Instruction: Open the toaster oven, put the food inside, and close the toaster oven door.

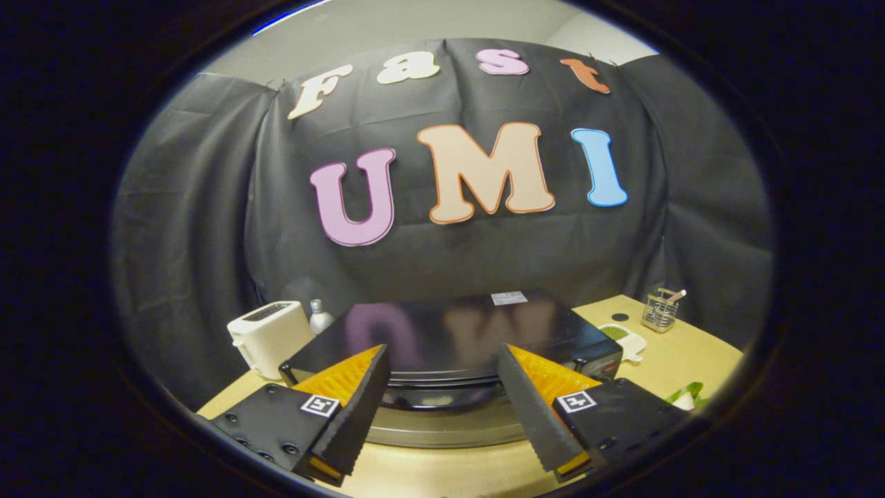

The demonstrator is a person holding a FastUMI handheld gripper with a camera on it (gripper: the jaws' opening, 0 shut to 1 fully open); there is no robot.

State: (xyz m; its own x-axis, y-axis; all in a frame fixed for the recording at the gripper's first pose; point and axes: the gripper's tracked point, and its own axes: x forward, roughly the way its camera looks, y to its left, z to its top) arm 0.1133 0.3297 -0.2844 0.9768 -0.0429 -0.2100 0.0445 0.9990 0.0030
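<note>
At the far left of the worktop stands a white toaster, upright, with its slots facing up. Just to its right, and a little farther back, a small grey bottle peeks out from behind the corner of the toaster oven.

The toaster oven sits in the middle of the worktop, directly ahead of the tool. Its glossy black top faces up and carries a small pale label near its far edge. Its front, with a curved dark band and a silvery strip below, lies between and just beyond the fingers. Whether the door is open or closed cannot be told from this angle.

The tool is spread wide, its left finger and right finger well apart and pinching nothing. The fingertips reach to the near edge of the oven's top, one on each side of its front; whether they touch it cannot be told.

To the right of the oven, a small white dish holds something green. Beyond it lies a small dark round spot on the wood. Farther right, near the far edge, a wire holder carries a stick-like utensil leaning out. At the near right, something green and white shows just past the right finger.
</note>
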